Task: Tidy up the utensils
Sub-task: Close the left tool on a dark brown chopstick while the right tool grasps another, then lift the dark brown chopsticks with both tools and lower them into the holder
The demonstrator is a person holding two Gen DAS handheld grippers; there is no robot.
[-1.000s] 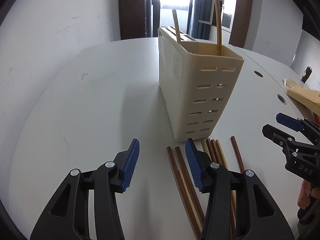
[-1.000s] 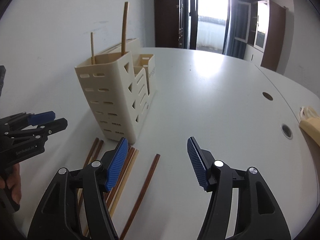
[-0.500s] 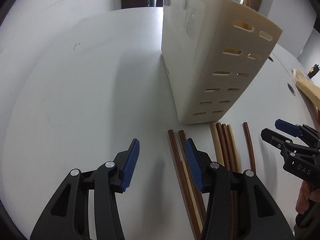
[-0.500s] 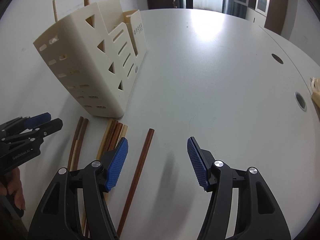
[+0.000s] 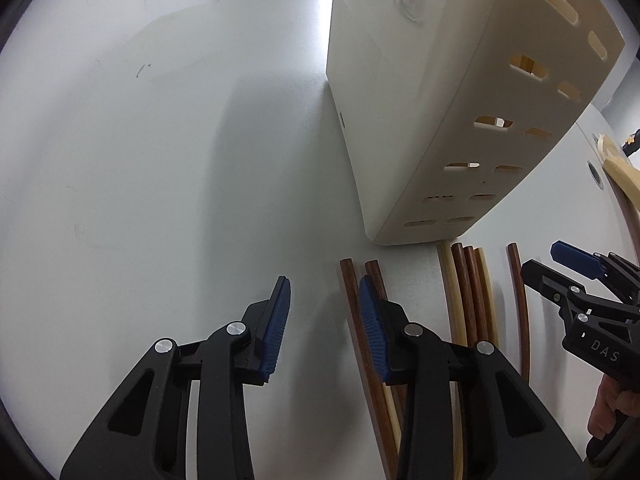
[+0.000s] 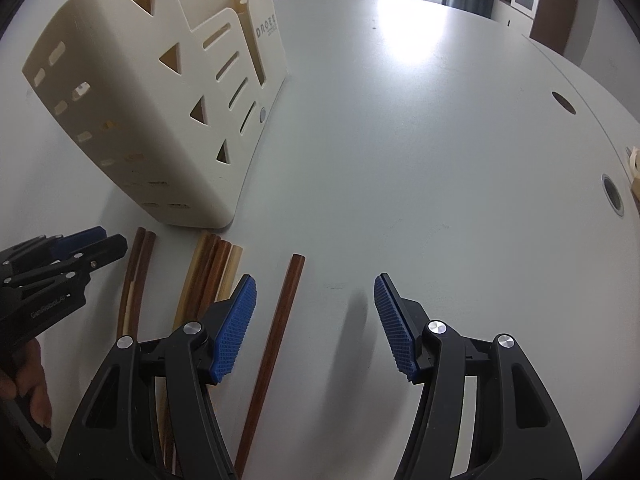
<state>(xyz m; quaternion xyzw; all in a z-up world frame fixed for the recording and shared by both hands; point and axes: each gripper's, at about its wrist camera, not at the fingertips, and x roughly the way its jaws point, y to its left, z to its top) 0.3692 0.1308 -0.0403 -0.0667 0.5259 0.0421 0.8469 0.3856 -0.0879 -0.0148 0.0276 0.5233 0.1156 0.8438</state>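
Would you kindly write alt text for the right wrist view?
An open right claw hangs over a white table, a single dark chopstick lying between its blue pads. More chopsticks lie left, before a cream utensil holder; the left claw enters at left.

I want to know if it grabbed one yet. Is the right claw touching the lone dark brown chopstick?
Apart. In the right wrist view the dark brown chopstick lies on the table between the right claw pads, with bare table showing on both sides.
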